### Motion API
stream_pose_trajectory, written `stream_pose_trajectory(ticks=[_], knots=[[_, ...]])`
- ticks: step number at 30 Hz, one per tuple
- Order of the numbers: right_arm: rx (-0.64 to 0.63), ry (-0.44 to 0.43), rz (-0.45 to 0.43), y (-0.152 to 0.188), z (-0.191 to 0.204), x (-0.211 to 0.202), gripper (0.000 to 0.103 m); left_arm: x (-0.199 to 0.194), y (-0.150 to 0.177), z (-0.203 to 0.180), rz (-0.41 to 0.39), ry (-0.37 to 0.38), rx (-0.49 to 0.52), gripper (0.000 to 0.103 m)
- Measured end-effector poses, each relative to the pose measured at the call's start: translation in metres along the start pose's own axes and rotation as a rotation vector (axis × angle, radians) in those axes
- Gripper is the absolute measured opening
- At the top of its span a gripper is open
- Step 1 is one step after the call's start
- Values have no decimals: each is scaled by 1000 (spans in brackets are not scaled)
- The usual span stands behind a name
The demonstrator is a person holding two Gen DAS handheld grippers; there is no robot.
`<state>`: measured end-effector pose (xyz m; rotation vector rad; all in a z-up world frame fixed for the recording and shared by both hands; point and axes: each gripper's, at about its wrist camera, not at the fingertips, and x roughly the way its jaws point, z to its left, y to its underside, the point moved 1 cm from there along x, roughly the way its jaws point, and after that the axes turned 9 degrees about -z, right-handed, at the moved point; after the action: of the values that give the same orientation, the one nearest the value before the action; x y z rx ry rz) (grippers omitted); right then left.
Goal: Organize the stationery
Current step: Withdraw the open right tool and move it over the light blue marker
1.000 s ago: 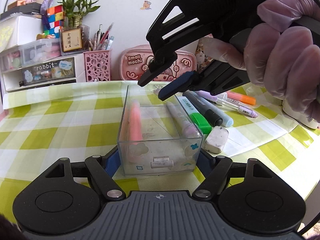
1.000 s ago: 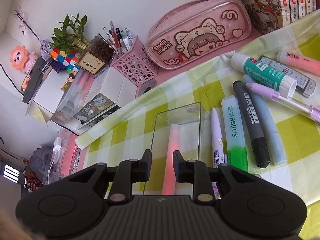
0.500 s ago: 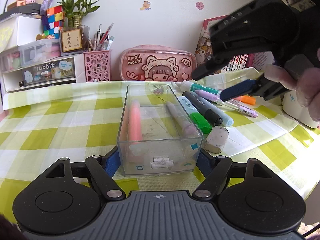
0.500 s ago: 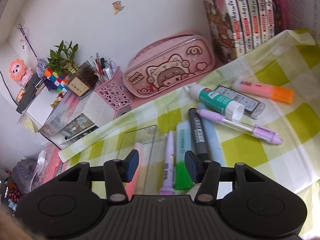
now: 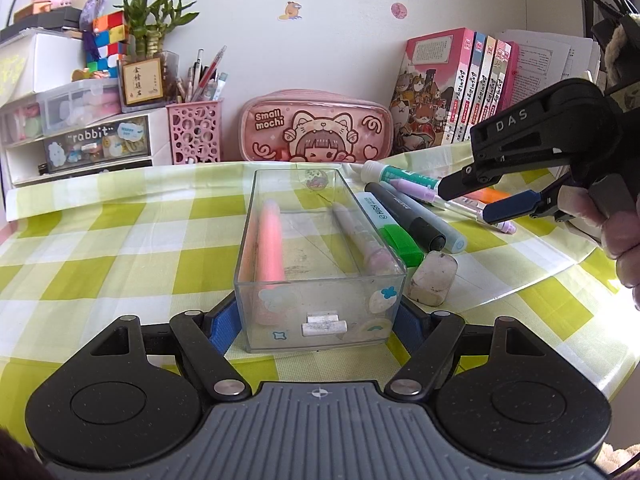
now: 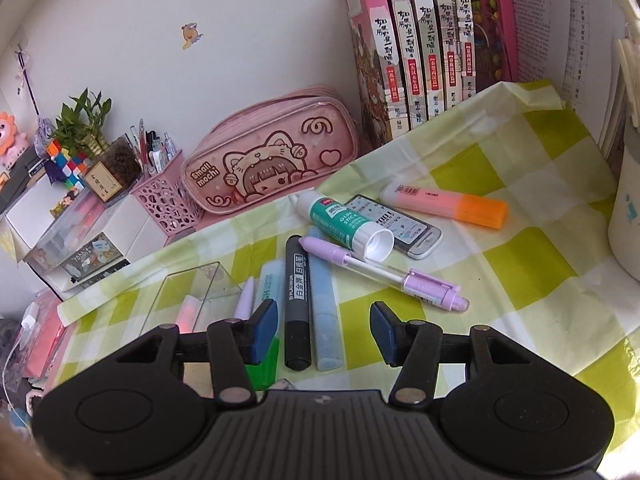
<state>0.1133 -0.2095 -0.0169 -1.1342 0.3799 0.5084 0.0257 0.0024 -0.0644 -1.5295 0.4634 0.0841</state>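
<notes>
My left gripper [image 5: 320,322] is shut on the near end of a clear plastic box [image 5: 256,264] that holds a pink highlighter [image 5: 269,240] and a lilac pen [image 5: 362,240]. Right of the box lie a green highlighter [image 5: 390,226], a black marker [image 6: 297,300], a blue highlighter [image 6: 326,312], a purple pen [image 6: 384,274], a glue stick [image 6: 344,226], an orange highlighter [image 6: 444,204] and an eraser [image 5: 432,282]. My right gripper [image 6: 324,334] is open and empty, above the black marker and blue highlighter; it also shows in the left wrist view [image 5: 468,200].
A pink pencil case [image 5: 316,132], a pink pen holder [image 5: 194,132], white drawers [image 5: 76,148] and a row of books [image 6: 420,60] stand along the back wall. A white cup [image 6: 626,216] stands at the far right. A correction tape [image 6: 396,226] lies beside the glue stick.
My right gripper has moved from above the box to the right, over the loose pens, and has opened wide. The left gripper and the box have not moved.
</notes>
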Motion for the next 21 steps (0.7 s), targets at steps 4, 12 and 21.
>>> stream_pose_trajectory(ticks=[4, 12, 21], knots=[[-21, 12, 24, 7, 1, 10, 34, 0, 0, 0, 0, 0, 0, 75], [-127, 7, 43, 15, 7, 12, 20, 0, 0, 0, 0, -1, 0, 75], [-287, -16, 123, 30, 7, -22, 21, 0, 0, 0, 0, -1, 1, 75]])
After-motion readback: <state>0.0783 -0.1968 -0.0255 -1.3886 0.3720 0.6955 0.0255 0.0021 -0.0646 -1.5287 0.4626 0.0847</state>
